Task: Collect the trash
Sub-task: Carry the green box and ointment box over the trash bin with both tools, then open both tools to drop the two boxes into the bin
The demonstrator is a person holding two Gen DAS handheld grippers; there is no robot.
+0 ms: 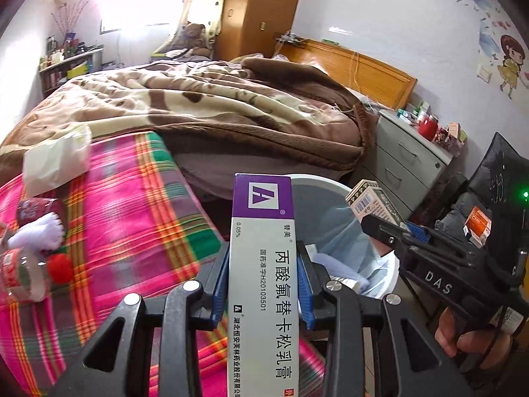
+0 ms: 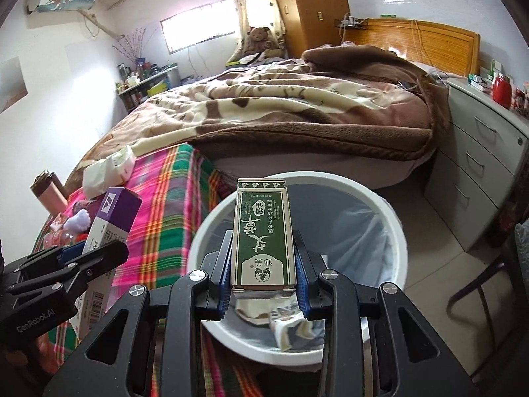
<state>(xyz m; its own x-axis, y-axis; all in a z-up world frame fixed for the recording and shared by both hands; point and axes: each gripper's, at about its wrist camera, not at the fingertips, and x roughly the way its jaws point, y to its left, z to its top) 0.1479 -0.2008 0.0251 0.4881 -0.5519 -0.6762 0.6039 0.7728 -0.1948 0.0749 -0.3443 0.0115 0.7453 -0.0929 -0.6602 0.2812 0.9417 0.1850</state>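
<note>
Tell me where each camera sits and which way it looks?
Left wrist: on the left tongs, looking along the purple-and-white box towards bed and white bin; the right tongs and a hand show.
Right wrist: on the right tongs, over the bin, gripping the green box; left tongs show.
Shared: bin, both boxes.

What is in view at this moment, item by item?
purple-and-white box: 1, held in left tool, beside the bin
green box: 1, held in right tool, over the bin
bin: 1, white, lined, some trash inside, on floor beside the bed
plaid cloth: 1, pink-green, bed corner
white packet: 1, on cloth's far edge
blanket: 1, brown-cream, on bed
drawer unit: 1, grey, right of bed
red jar: 1, on drawer unit
teddy bear: 1, brown, by curtain
left tool: 1, black, blue pads
right tool: 1, black, blue pads
</note>
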